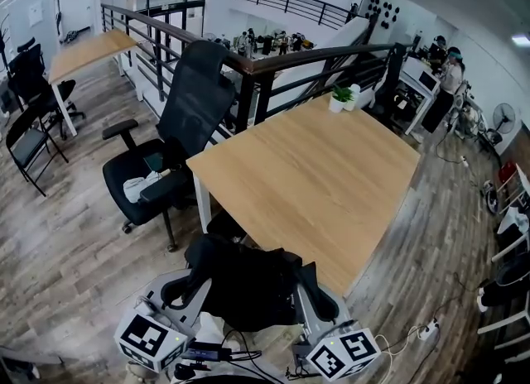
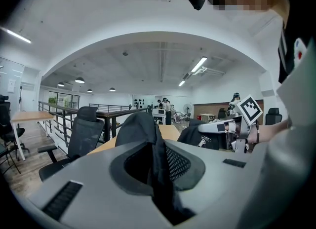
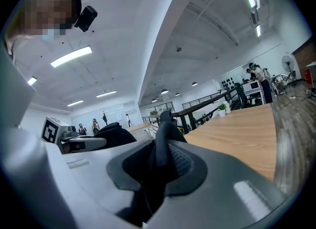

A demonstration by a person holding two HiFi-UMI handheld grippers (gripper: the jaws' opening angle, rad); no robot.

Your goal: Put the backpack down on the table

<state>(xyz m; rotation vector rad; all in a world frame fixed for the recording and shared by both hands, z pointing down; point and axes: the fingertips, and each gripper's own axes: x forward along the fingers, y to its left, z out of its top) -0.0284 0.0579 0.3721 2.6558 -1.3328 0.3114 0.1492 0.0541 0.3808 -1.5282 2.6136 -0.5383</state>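
The black backpack (image 1: 248, 285) is hanging just off the table's (image 1: 331, 175) near edge, not resting on it. The left gripper (image 1: 192, 283) and the right gripper (image 1: 319, 298) are flanking it, each narrowly pinching its fabric.

Head view looks steeply down on the table (image 1: 331, 175), frame centre. The 2 gripper views sit close behind their jaws, facing level across it; each shows the other: right gripper (image 2: 207, 129) centre right, left gripper (image 3: 98, 143) centre left.

- backpack (image 1: 248, 287) is presenting as black matt cloth, partly mesh.
- table (image 1: 331, 167) is showing smooth pale wood.
- floor (image 1: 66, 242) is showing grey wood-grain planks.
- left gripper (image 2: 154, 166) and right gripper (image 3: 159, 166) are reading as matt grey plastic.
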